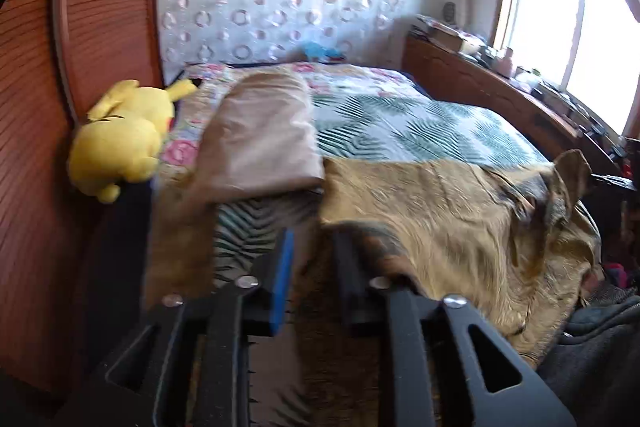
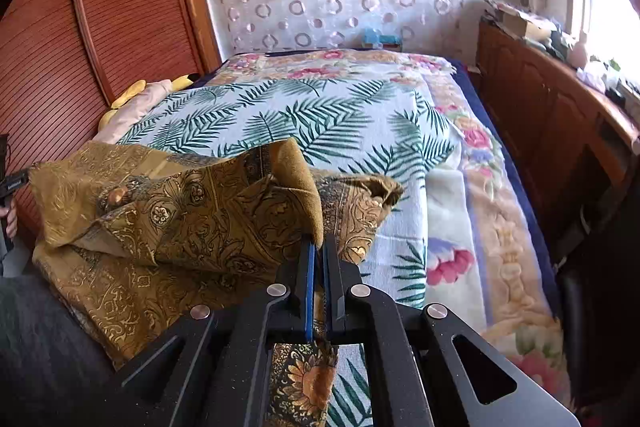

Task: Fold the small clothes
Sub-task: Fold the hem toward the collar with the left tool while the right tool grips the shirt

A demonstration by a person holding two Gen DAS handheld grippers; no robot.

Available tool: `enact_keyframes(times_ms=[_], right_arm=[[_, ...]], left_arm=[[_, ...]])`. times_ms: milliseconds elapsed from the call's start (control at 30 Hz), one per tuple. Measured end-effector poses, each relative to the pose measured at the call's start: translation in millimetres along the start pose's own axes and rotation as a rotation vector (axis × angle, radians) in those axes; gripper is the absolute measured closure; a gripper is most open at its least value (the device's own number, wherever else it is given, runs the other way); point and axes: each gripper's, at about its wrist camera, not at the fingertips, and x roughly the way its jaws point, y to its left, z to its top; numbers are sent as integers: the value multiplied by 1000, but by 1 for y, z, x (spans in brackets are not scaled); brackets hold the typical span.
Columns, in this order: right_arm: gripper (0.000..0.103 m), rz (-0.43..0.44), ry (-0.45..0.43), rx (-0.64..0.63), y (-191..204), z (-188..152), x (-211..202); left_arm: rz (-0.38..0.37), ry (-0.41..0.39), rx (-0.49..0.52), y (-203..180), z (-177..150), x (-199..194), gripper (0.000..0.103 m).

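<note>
Right wrist view: my right tongs pinch a raised fold of the gold patterned garment; its near end is hidden under them. Left tongs, blurred, stand spread over the garment's edge, gripping nothing. It lies crumpled on the palm-print bedspread, beside a yellow plush toy.
</note>
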Motion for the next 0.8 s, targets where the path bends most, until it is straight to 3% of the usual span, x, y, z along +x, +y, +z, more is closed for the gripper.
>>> enact_keyframes(times_ms=[133, 200, 267, 433, 633, 800], right_arm=[[94, -42, -42, -6, -4, 5, -6], [69, -72, -63, -11, -8, 11, -12], [55, -88, -90, -3, -12, 18, -16], [53, -117, -87, -10, -14, 41, 8], [53, -95, -14, -24, -9, 49, 59], [52, -99, 49, -60, -7, 50, 74]], left_arm=[[30, -18, -30, 17, 5, -4, 48], [44, -29, -21, 22, 12, 0, 36], [47, -42, -19, 25, 21, 6, 23], [56, -55, -1, 16, 44, 31, 22], [15, 8, 44, 0, 59, 74, 22], [1, 75, 69, -10, 54, 96, 22]])
